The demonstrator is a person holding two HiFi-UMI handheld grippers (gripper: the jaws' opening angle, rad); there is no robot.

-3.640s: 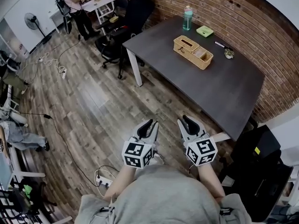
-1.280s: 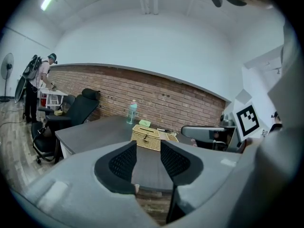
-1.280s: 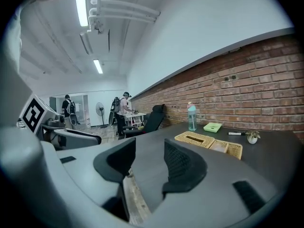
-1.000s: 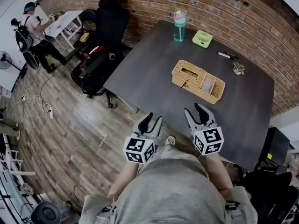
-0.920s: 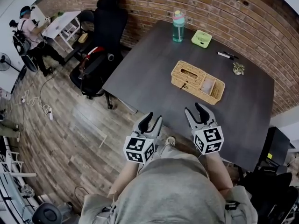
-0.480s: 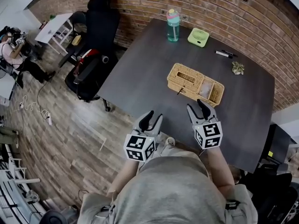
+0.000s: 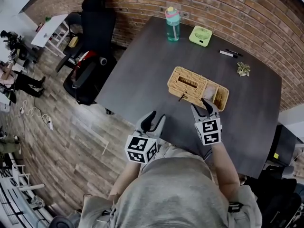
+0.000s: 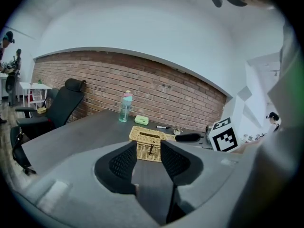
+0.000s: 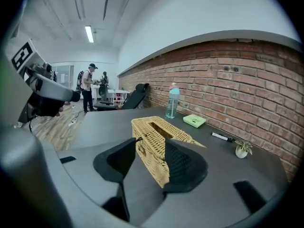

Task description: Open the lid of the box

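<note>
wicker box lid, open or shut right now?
Shut. The lid lies flat on the wicker box, with no gap showing along its front edge in either gripper view.

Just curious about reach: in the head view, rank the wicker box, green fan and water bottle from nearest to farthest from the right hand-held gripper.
1. Wicker box, just ahead of the right hand-held gripper.
2. Green fan, at the far edge of the table.
3. Water bottle, far-left corner.
</note>
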